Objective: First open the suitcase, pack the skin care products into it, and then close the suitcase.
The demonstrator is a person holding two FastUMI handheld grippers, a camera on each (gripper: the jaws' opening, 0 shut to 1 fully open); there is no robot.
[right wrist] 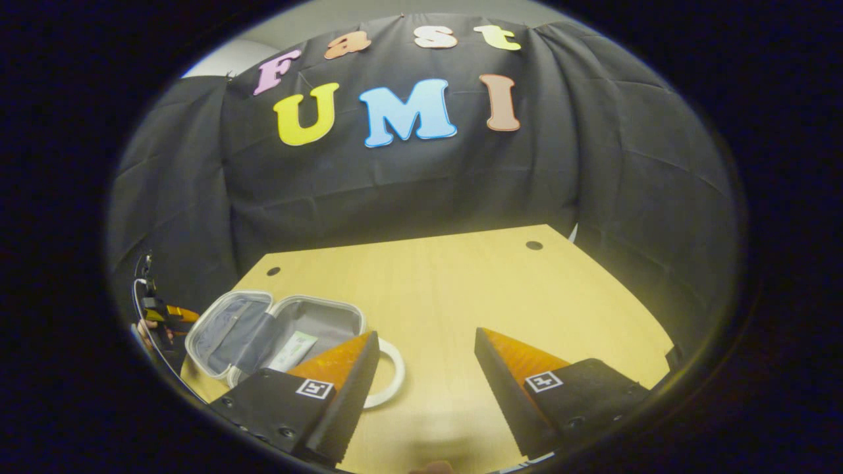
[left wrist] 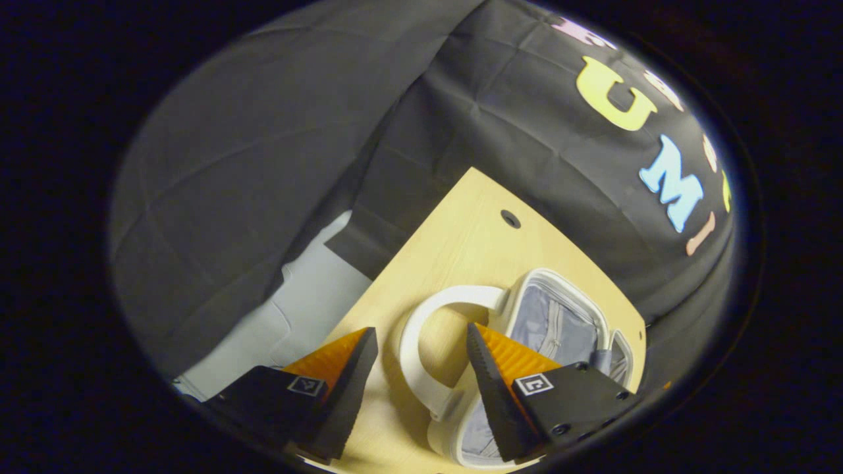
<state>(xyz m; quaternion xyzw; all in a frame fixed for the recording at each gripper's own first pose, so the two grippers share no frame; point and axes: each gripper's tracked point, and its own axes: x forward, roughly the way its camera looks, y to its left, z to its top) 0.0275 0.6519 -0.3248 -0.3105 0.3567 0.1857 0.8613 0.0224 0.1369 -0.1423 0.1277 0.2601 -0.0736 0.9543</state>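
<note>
Now the small white suitcase (right wrist: 276, 329) lies open at the near left of the wooden desk (right wrist: 461, 289) in the right gripper view, its grey lining showing, a pale green skin care packet (right wrist: 293, 349) inside it and its white loop handle (right wrist: 392, 375) resting flat on the desk. The right gripper (right wrist: 427, 388) hovers over bare wood with its jaws wide apart and empty. In the left gripper view the left gripper (left wrist: 421, 382) has open jaws around the handle (left wrist: 421, 336), holding nothing.
</note>
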